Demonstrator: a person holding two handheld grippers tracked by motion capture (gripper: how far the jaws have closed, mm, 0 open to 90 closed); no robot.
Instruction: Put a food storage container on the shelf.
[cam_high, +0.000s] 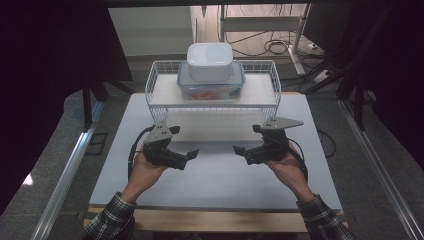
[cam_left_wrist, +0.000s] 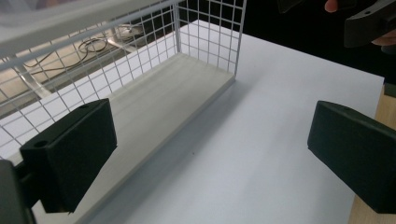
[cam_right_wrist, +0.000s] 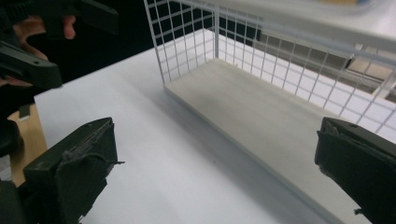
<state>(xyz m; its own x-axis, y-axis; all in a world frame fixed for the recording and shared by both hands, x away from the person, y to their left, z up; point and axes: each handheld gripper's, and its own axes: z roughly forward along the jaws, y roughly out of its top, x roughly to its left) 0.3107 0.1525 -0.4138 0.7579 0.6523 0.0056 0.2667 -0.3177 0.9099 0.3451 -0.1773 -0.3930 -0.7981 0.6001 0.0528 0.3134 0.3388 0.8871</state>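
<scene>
- High view: left gripper (cam_high: 192, 153) and right gripper (cam_high: 238, 149) hover over the white tabletop (cam_high: 215, 170), facing each other, both in front of the white wire-mesh rack (cam_high: 160, 80).
- Clear plastic lidded container with blue rim (cam_high: 211, 82) sits on the rack's upper shelf, with a white lidded plastic box (cam_high: 210, 61) stacked on it.
- Step: likely pre-reach; next move calls for raising both grippers to the stacked boxes.
- Jaws: both spread wide, empty, touching nothing.

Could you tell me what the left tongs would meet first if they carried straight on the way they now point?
Probably the white table top just short of the wire rack's wooden lower shelf; the left tongs point down at it, open and empty, though depth is hard to judge.
</scene>
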